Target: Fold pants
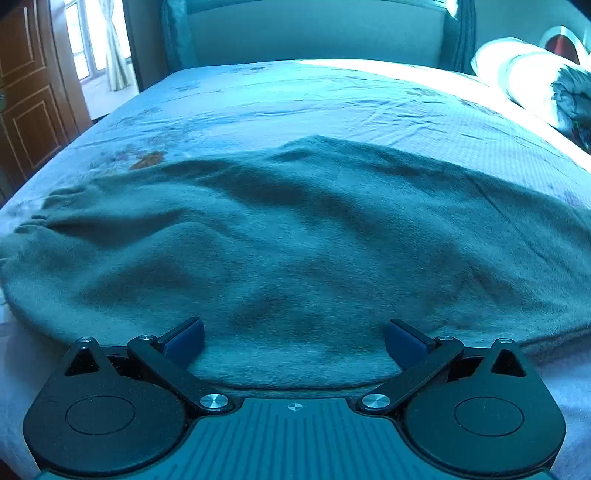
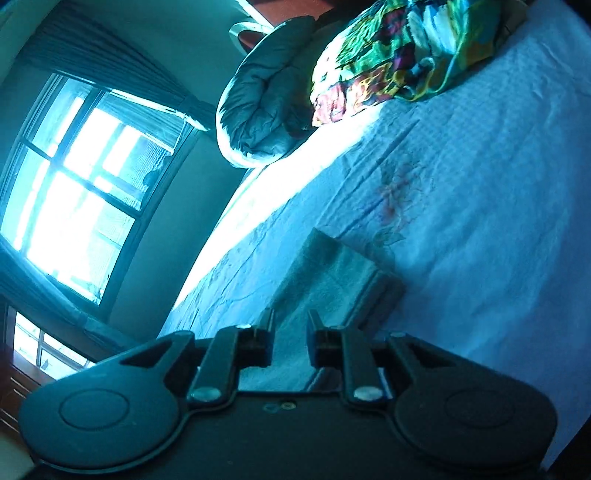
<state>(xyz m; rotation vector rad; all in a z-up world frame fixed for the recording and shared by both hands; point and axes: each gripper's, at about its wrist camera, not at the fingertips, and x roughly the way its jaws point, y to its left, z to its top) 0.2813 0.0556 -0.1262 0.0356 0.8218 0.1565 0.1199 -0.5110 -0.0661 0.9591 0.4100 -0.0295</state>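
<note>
Grey-green pants [image 1: 295, 229] lie spread sideways across the bed, wrinkled, with a gathered end at the far left. My left gripper [image 1: 293, 332] hovers over their near edge, jaws wide open, nothing between the blue pads [image 1: 184, 339]. In the right wrist view a flat end of the pants [image 2: 332, 273] lies on the sheet just ahead of and under my right gripper [image 2: 290, 321]. Its jaws stand a narrow gap apart. The cloth shows through the gap and is wider than it, so the fingers do not pinch it.
The bed sheet [image 1: 295, 96] is pale with flower prints. White pillows [image 1: 517, 74] lie at the right; a grey pillow [image 2: 258, 103] and a colourful blanket [image 2: 406, 48] lie beyond the right gripper. A headboard [image 1: 314, 33], a wooden door [image 1: 26, 92] and a bright window [image 2: 74, 184] surround the bed.
</note>
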